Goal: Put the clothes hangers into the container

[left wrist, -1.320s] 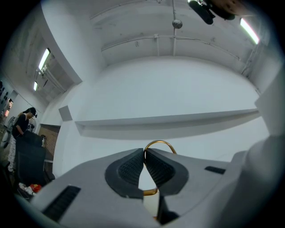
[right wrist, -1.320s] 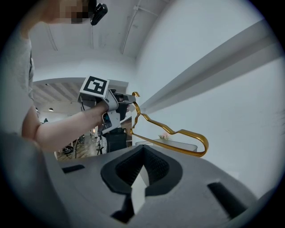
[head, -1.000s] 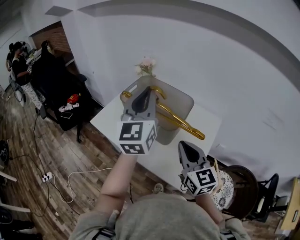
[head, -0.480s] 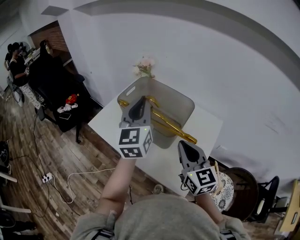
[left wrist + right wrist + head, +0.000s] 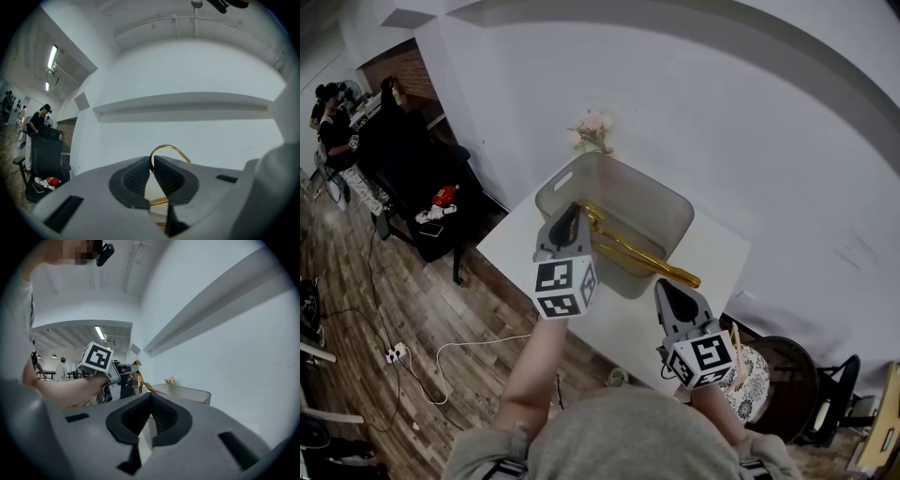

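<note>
A gold clothes hanger [image 5: 633, 250] lies slanted across the grey see-through container [image 5: 661, 202] on the white table [image 5: 712, 253]. Its far end pokes out over the container's near right rim. My left gripper [image 5: 569, 220] is above the container's near left side, shut on the hanger's hook [image 5: 169, 149]. In the right gripper view the left gripper [image 5: 123, 380], the hanger [image 5: 140, 384] and the container [image 5: 187, 392] show to the left ahead. My right gripper [image 5: 671, 292] hovers over the table's near edge, jaws together with nothing between them; its tips meet at the right gripper [image 5: 150, 398].
Pink flowers [image 5: 591, 131] stand behind the container by the white wall. A chair with a patterned cushion [image 5: 759, 375] is at the lower right. At the left are a black chair [image 5: 412, 159], people [image 5: 333, 122] and cables [image 5: 441, 356] on the wooden floor.
My left gripper has come lower and nearer with the hanger, which has sunk from above the container to lie in it and across its rim. The right gripper has hardly moved.
</note>
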Demonstrator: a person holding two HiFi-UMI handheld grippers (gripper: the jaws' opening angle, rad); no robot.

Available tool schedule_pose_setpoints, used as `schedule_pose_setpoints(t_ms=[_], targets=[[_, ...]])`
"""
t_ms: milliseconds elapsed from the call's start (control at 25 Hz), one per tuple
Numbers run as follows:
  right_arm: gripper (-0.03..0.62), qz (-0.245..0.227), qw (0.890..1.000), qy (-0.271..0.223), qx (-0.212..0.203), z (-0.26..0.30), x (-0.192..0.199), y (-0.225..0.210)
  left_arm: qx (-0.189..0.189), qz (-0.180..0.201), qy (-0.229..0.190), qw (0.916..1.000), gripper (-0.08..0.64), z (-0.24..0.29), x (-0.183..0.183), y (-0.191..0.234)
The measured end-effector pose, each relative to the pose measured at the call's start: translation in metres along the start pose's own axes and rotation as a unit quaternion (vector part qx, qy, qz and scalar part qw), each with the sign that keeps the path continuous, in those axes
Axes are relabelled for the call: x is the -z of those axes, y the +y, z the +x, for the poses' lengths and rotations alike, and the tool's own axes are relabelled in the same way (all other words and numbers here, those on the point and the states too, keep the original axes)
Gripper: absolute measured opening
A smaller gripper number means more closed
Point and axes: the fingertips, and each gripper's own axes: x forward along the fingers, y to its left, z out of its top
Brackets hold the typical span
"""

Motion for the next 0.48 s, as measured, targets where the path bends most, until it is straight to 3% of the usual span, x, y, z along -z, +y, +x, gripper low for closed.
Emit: schedule_pose_setpoints(t_ms=[480], targets=[[-0.001,0.004,1.0,0.003,-0.007,0.008,0.003,-0.002,-0.041,-0.02,0.047,0.9979,0.019,-0.008,0.048,0.03]])
